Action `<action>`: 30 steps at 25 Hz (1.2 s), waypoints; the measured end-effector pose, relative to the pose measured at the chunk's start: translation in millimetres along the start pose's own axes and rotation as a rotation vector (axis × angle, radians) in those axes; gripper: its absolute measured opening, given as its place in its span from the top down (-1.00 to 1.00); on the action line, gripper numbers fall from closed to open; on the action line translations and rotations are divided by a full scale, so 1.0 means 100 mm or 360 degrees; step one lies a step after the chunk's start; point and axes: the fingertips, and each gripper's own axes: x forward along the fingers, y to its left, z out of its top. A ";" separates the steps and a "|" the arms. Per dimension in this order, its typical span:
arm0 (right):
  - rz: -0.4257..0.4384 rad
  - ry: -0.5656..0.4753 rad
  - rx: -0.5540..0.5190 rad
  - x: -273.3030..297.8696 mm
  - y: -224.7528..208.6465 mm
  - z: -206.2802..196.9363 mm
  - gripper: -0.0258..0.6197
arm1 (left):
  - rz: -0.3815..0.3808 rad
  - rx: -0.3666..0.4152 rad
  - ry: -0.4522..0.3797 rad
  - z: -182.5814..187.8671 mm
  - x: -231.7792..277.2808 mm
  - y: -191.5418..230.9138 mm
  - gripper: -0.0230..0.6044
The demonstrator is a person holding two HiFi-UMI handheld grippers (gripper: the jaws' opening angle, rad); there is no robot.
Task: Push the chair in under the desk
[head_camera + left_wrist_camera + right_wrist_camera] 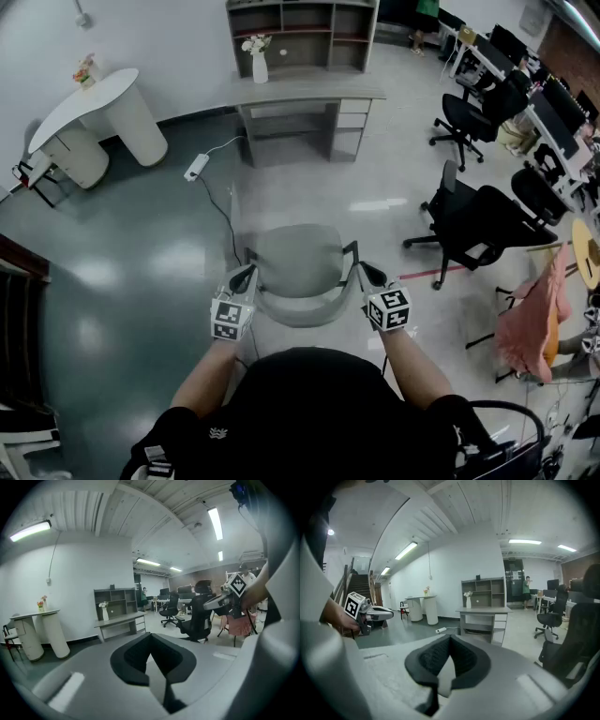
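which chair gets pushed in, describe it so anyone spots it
Find the grey desk with shelves at the far wall. The chair stands before it, left gripper and right gripper at its backrest. It is pale grey; the office chairs at right are black.

grey glossy floor (141, 281) | white wall (187, 56) behind shelf unit (302, 33) | curved white table (89, 98) left of unit | black office chairs (464, 122) right | ceiling tube lights (30, 530)
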 end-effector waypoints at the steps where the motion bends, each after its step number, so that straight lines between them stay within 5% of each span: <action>1: 0.0001 0.0004 -0.0006 0.00 0.01 -0.01 0.92 | -0.0004 0.0006 -0.0005 -0.01 0.00 0.00 0.91; 10: -0.0059 0.0042 -0.0009 -0.08 0.13 -0.18 0.92 | -0.0063 0.0020 -0.0006 -0.17 -0.13 -0.07 0.91; 19: -0.0053 0.0203 -0.0070 -0.03 0.42 -0.69 0.92 | -0.0309 0.0166 0.0133 -0.76 -0.17 -0.32 0.91; 26: 0.0294 0.0587 -0.0407 0.04 0.89 -1.38 0.74 | -0.0633 0.0322 0.0423 -1.46 -0.20 -0.87 0.66; 30: 0.0490 0.0750 -0.0520 0.11 0.93 -1.74 0.28 | -0.0821 0.0446 0.0554 -1.72 -0.09 -1.19 0.43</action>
